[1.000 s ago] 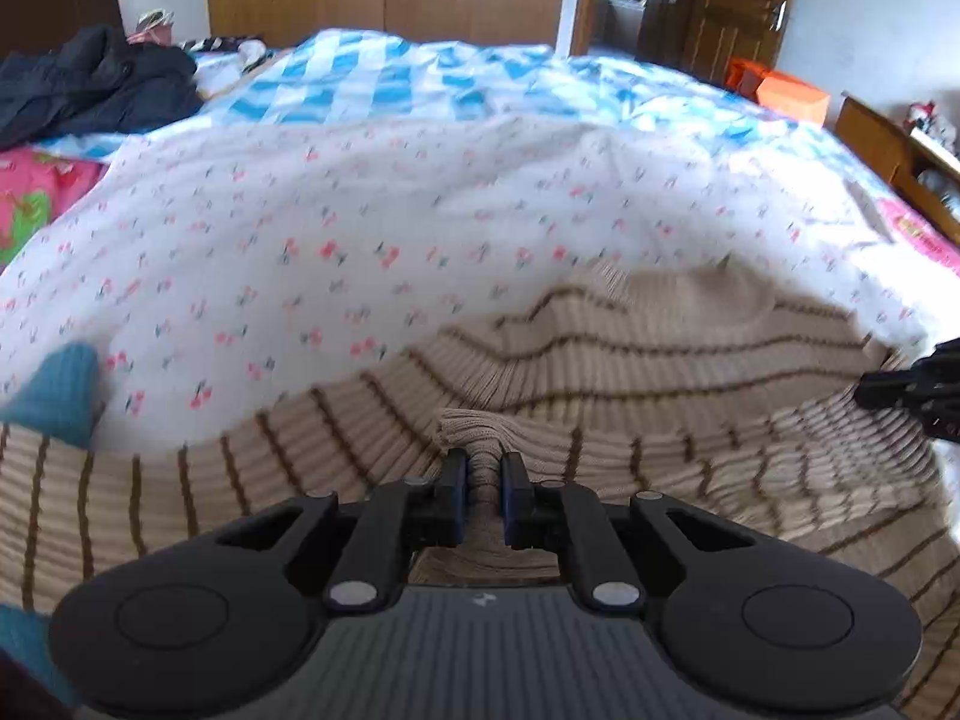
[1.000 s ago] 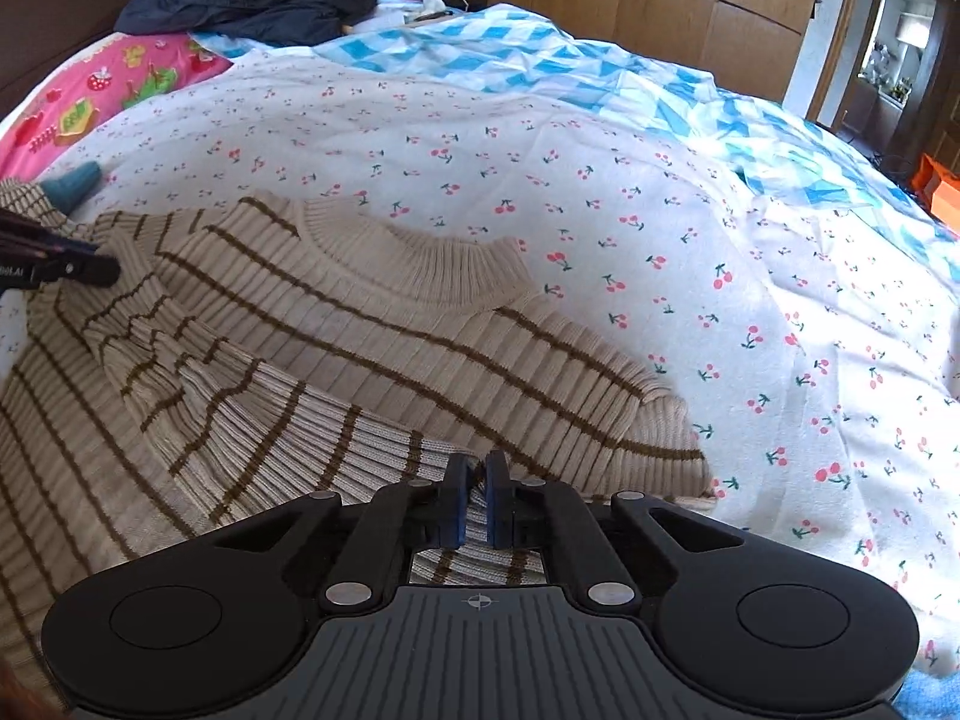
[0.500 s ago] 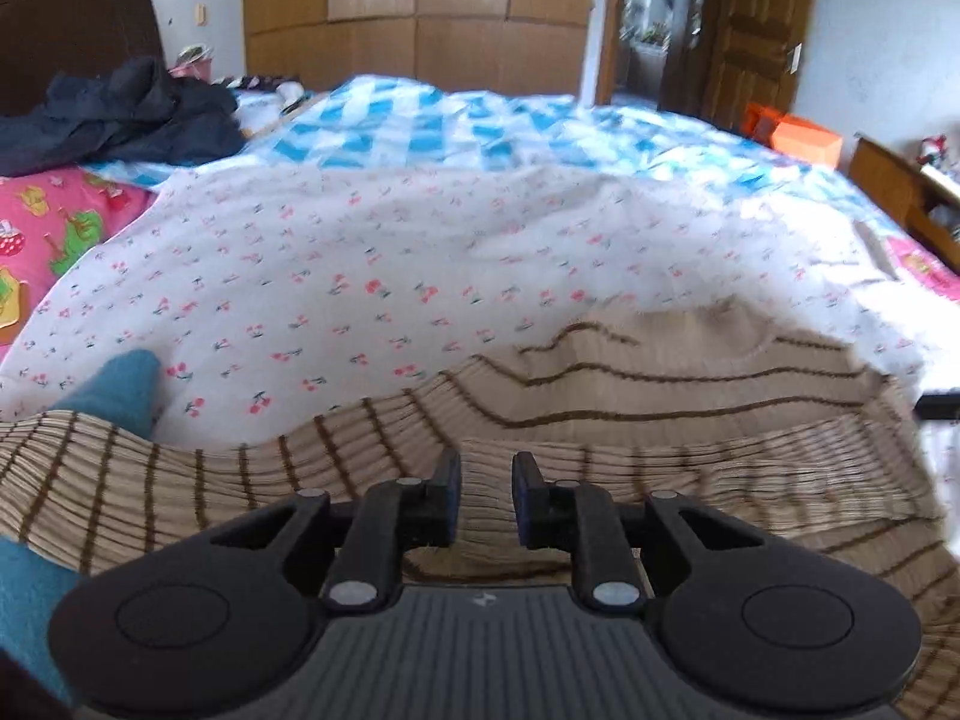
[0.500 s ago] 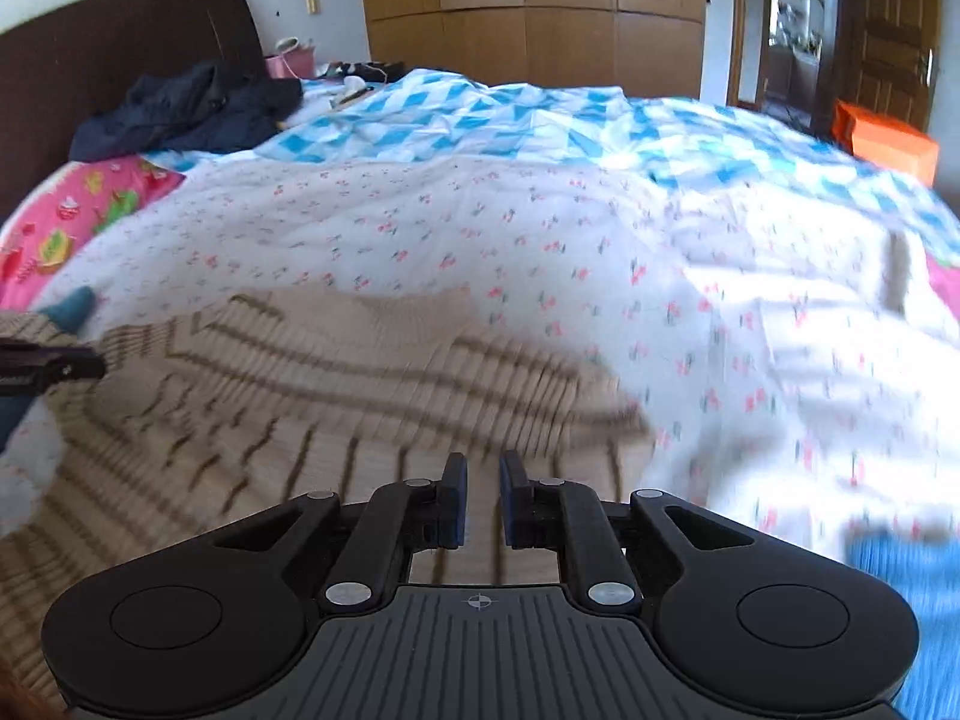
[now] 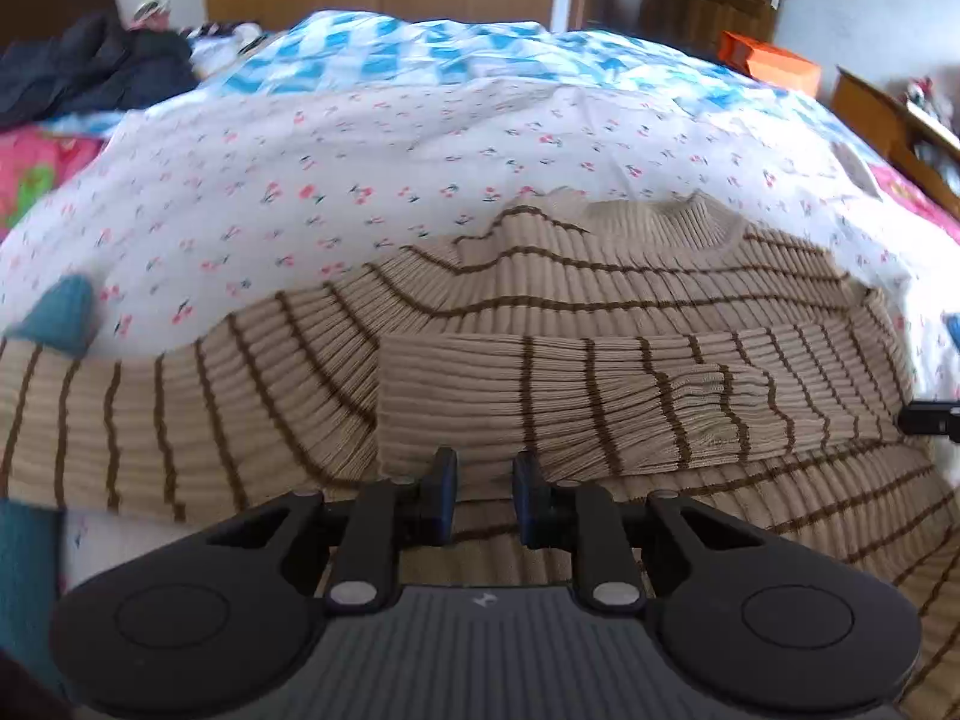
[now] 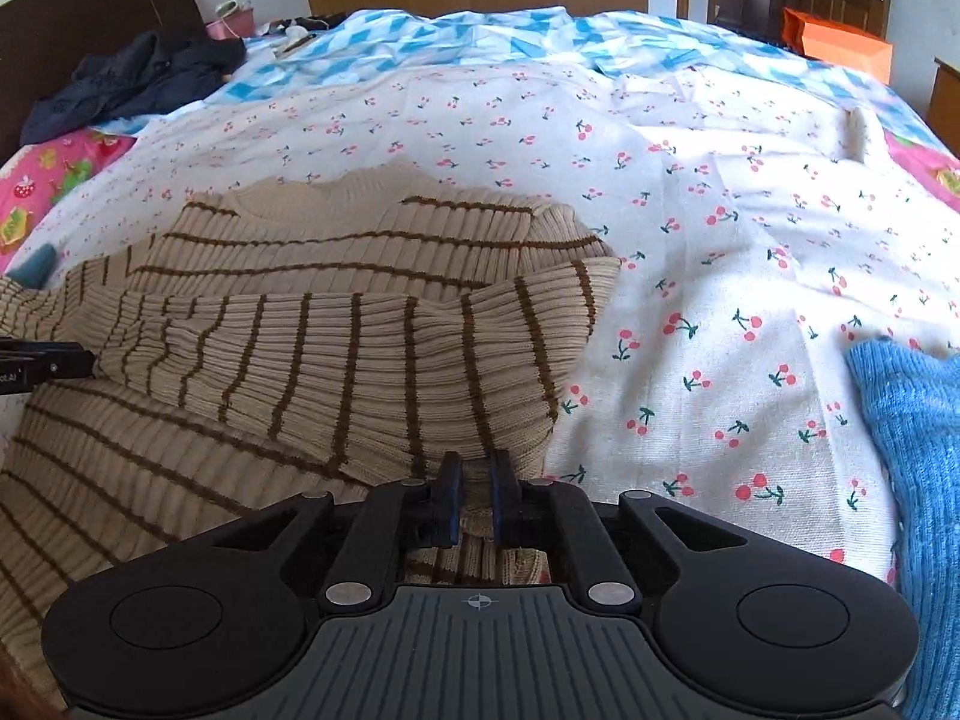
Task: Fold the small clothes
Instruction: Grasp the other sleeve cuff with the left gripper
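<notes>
A beige sweater with brown stripes (image 5: 600,294) lies flat on the cherry-print sheet (image 5: 336,180), collar at the far side. One sleeve (image 5: 540,402) is folded across its chest. My left gripper (image 5: 483,480) hovers at that sleeve's near edge with the jaws a little apart and nothing pinched. In the right wrist view the sweater (image 6: 336,240) has a sleeve (image 6: 360,354) laid across it. My right gripper (image 6: 474,489) sits at the sleeve's near edge, its jaws a narrow gap apart, with knit showing behind the gap but not clamped.
A blue knit garment (image 6: 912,456) lies at the right of the bed. A teal cloth (image 5: 60,312) peeks out at the left. A dark jacket (image 6: 132,84) sits by the headboard. A blue checked quilt (image 5: 420,54) covers the far half, and an orange box (image 5: 774,63) stands beyond.
Both grippers were shut on sleeve fabric a second ago. Their jaws have since parted, the sleeves now lie across the sweater's chest, and both grippers have drawn back slightly.
</notes>
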{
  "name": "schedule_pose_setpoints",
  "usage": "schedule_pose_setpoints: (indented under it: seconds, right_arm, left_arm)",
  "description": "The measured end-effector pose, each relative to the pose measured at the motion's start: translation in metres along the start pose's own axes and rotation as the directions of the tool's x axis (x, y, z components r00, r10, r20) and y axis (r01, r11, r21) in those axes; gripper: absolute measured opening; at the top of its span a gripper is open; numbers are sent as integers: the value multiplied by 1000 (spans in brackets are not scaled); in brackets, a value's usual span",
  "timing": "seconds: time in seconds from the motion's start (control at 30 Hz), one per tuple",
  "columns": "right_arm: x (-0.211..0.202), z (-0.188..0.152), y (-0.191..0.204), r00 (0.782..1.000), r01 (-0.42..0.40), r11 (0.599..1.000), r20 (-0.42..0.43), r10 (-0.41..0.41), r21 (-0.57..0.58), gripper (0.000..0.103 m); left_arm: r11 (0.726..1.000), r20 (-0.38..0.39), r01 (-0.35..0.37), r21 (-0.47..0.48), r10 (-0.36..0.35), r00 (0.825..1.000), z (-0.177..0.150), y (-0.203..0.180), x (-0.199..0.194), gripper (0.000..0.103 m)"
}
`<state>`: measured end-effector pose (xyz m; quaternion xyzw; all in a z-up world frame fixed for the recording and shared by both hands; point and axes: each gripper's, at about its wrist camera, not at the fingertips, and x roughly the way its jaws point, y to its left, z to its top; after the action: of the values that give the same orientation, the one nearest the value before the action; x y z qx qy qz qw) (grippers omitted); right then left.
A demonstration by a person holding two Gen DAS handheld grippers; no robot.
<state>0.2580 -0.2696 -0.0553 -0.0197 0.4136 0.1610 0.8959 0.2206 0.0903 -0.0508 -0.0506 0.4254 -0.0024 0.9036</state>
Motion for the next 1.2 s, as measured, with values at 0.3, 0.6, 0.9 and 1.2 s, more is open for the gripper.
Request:
schedule_pose_setpoints:
  seconds: [0.3, 0.6, 0.9, 1.2]
  right_arm:
    - [-12, -9, 20, 999, 32, 996, 10, -31, -82, 17]
    - [-37, -3, 64, 988, -46, 992, 140, 62, -117, 17]
    - [-48, 6, 96, 968, -153, 980, 180, 175, -127, 17]
    - [-36, 10, 116, 961, -214, 971, 157, 229, -107, 17]
  left_arm:
    - [981, 83, -100, -167, 115, 990, -20, 66, -64, 26]
    - [858, 157, -118, -500, 224, 962, -32, 165, -98, 26]
    - [708, 254, 62, -703, 169, 952, -41, 202, -66, 25]
    - [665, 356, 137, -734, 204, 912, -56, 206, -75, 25]
